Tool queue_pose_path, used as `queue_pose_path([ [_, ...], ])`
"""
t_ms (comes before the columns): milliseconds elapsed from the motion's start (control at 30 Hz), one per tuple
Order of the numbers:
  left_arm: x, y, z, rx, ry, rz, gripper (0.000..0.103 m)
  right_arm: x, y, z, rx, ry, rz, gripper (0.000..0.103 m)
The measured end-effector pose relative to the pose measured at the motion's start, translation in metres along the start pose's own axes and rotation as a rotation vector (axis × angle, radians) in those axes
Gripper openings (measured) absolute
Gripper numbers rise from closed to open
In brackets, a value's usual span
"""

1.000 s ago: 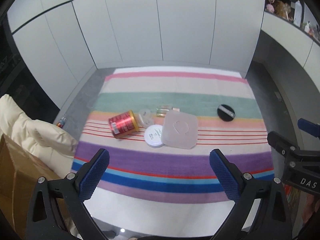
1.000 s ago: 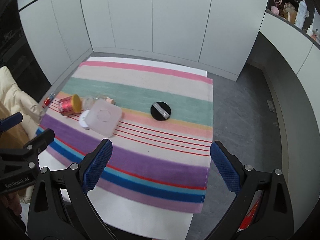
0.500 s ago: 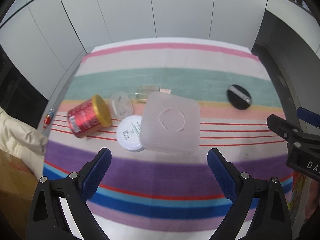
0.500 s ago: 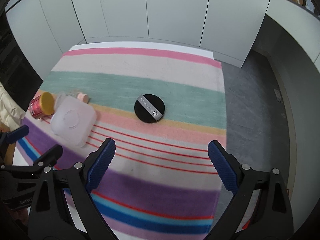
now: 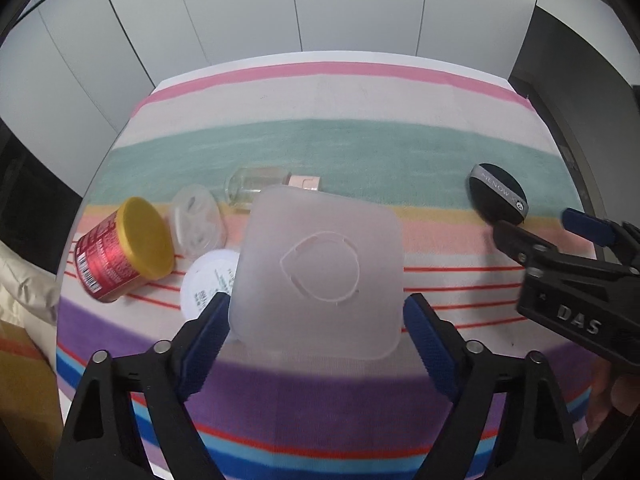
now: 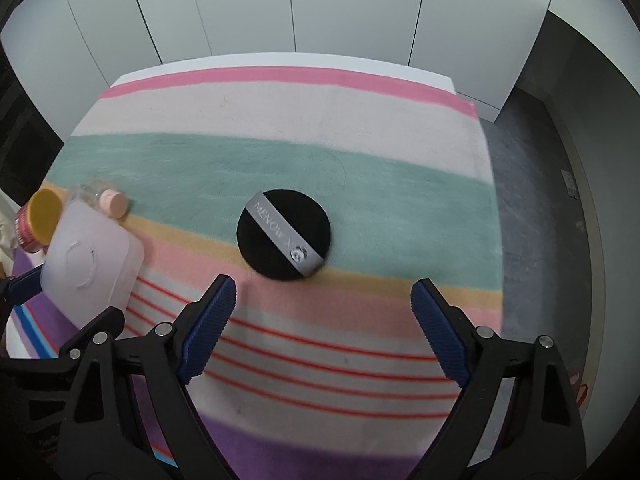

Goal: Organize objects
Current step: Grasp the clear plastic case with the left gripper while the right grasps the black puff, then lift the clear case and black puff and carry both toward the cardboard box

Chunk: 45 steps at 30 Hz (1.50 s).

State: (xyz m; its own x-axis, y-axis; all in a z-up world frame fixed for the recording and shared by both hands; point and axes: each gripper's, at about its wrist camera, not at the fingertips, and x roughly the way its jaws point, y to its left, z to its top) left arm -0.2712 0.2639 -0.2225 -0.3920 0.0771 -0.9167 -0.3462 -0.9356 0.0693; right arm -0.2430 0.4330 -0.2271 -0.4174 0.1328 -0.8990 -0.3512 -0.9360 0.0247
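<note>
Left gripper [image 5: 316, 312] has dropped in close over the last second: fingers wide, and the frosted square box [image 5: 320, 272] that sat well ahead of them now lies right between the pads, near edge level with the tips, not gripped yet. Just outside the left finger [image 5: 204, 344] is a white round lid [image 5: 206, 280], partly tucked under the box; further left of it a red can [image 5: 116, 256] with a yellow top lies on its side, with a clear round lid [image 5: 196, 222] beside it. Past the box, ahead of the fingers, a clear bottle [image 5: 256, 184] with a pink cap lies flat. All rest on the striped blanket [image 5: 360, 148] over the desk. Right gripper [image 6: 320, 308] has also moved forward: fingers wide, holding nothing, and the black powder puff [image 6: 284, 234] with the grey band, earlier far ahead, now sits just ahead of the tips, slightly toward the left finger. Reads as both sides lining up for grabs: box on the left, puff on the right. Closing on the box looks one short push away; the puff is flat and soft, likely needs a lower approach.
</note>
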Motion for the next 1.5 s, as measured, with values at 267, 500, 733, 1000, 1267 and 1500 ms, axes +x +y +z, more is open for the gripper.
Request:
queue_pose_path([
  [267,0.001,0.002,0.002,-0.027,0.0,-0.019,0.084,0.014,0.014,0.012,-0.013,-0.018,-0.026,0.076],
  [500,-0.011,0.004,0.0,-0.016,-0.003,-0.033,0.084,0.005,0.018,0.012,-0.011,-0.026,-0.017,0.051],
  [733,-0.036,0.008,0.001,-0.011,-0.02,-0.047,0.083,-0.023,0.006,-0.002,0.062,-0.027,-0.024,0.051],
  [1000,-0.083,0.018,-0.005,-0.037,-0.068,-0.072,0.082,-0.072,0.006,-0.019,0.076,-0.04,-0.032,0.051],
  [1267,-0.138,0.036,-0.014,-0.037,-0.123,-0.059,0.082,-0.13,0.019,-0.026,0.08,-0.081,-0.029,0.051],
  [1500,-0.169,0.067,-0.033,-0.086,-0.143,-0.05,0.082,-0.169,0.048,-0.031,0.045,-0.108,-0.006,0.051],
])
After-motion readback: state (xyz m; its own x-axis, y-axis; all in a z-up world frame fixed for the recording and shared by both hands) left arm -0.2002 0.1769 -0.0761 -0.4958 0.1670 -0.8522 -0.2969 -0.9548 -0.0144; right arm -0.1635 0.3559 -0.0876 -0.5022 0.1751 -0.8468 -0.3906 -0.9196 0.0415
